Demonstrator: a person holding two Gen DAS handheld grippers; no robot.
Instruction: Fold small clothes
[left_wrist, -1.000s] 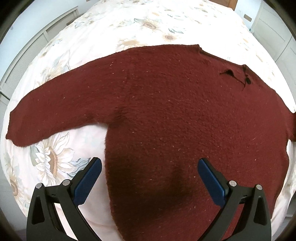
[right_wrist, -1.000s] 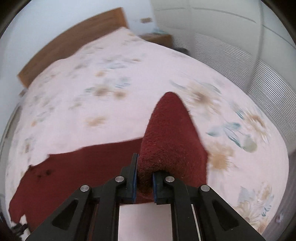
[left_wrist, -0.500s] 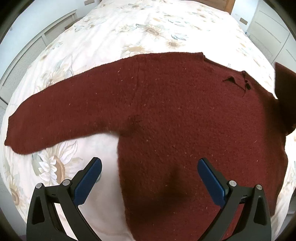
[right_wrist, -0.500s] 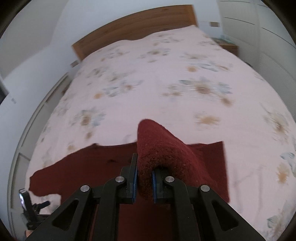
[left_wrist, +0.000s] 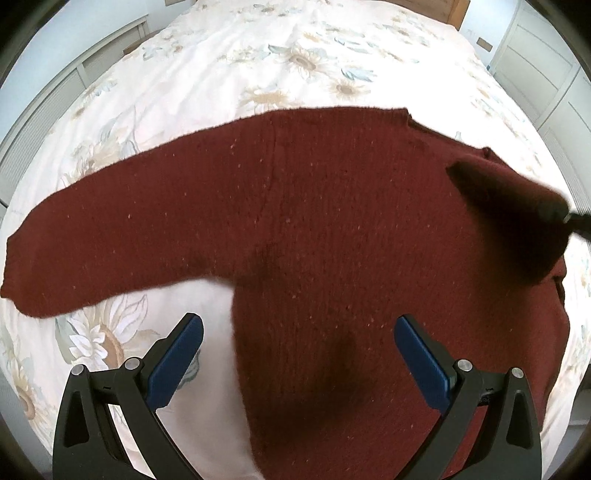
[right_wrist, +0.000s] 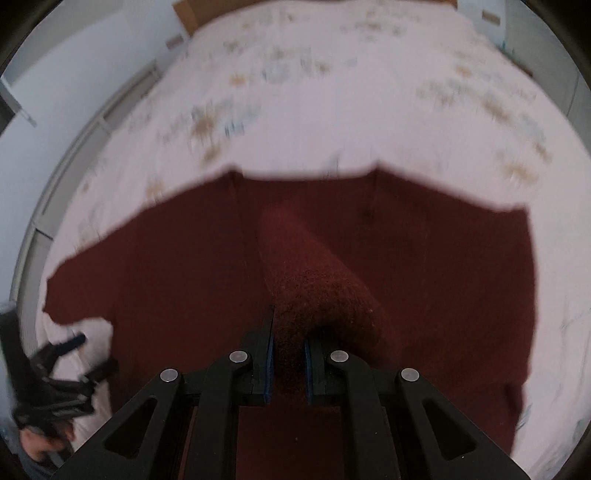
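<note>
two grippers, one sleeve carried over the sweater

one gripper is doing the work. the right gripper (right_wrist: 289, 363) has its blue-padded fingers (right_wrist: 269, 360) pressed in on the cuff end of the right sleeve (right_wrist: 317, 288), and the dark red knit bunches up out of the pinch and arches forward. a second ago that sleeve stood up over bare bedding off to the side of the garment; half a second ago it was over the sweater's edge; now it hangs over the middle of the sweater (left_wrist: 332, 240) body, with red knit showing on both sides of it. the right wrist view is blurred with motion.

the left gripper (left_wrist: 298, 363) hangs above the lower part of the sweater with its fingers (left_wrist: 421, 365) spread wide and nothing between them. one finger sits over the white bedding just beside the sweater's side edge, the other over the body. it has kept much the same place across the second, though the sweater has slid a little to the right in its view.

farther out, the left sleeve (left_wrist: 122, 229) lies flat and stretched out to the side on the floral bedspread (left_wrist: 295, 66), as it lay before. from the left wrist view the lifted sleeve now reaches in over the right shoulder as a dark shape, further in than half a second ago. beyond the neckline the bedspread runs up to a wooden headboard (right_wrist: 192, 11), with pale cupboards (left_wrist: 535, 62) at the side.
</note>
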